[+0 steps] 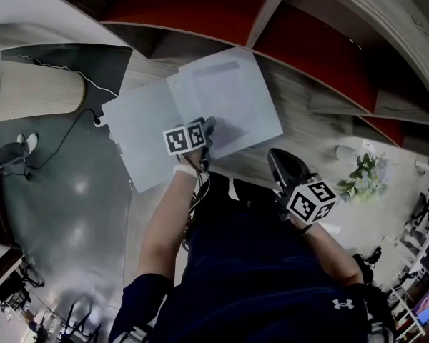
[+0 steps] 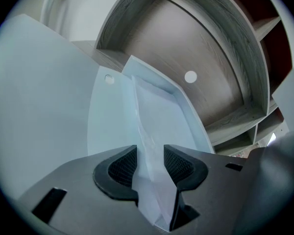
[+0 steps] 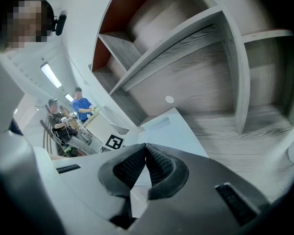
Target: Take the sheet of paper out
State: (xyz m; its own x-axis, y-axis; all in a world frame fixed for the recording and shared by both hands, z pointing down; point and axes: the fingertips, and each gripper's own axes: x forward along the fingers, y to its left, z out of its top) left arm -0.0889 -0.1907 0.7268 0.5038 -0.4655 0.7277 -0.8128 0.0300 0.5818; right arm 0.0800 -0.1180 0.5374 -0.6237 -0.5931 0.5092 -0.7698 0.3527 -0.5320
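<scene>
A pale blue folder (image 1: 144,131) lies opened flat on the grey wooden shelf, one flap hanging past the shelf's edge. My left gripper (image 1: 209,129) rests on its right half (image 1: 232,95), near the fold. In the left gripper view a thin white sheet of paper (image 2: 152,124) rises from the folder pocket (image 2: 183,106) and passes edge-on between the jaws of the left gripper (image 2: 150,163). The jaws stand apart with a gap beside the sheet. My right gripper (image 1: 277,161) hangs back over the shelf's near edge. There the right gripper (image 3: 145,148) has its tips together, holding nothing, and the folder (image 3: 169,131) lies ahead of it.
Red-backed shelf compartments (image 1: 186,6) rise behind the folder. A small bunch of flowers (image 1: 365,174) lies at the right. A beige cylinder (image 1: 36,91) and a cable (image 1: 71,131) are at the left over the grey floor. Two people (image 3: 68,114) are far off.
</scene>
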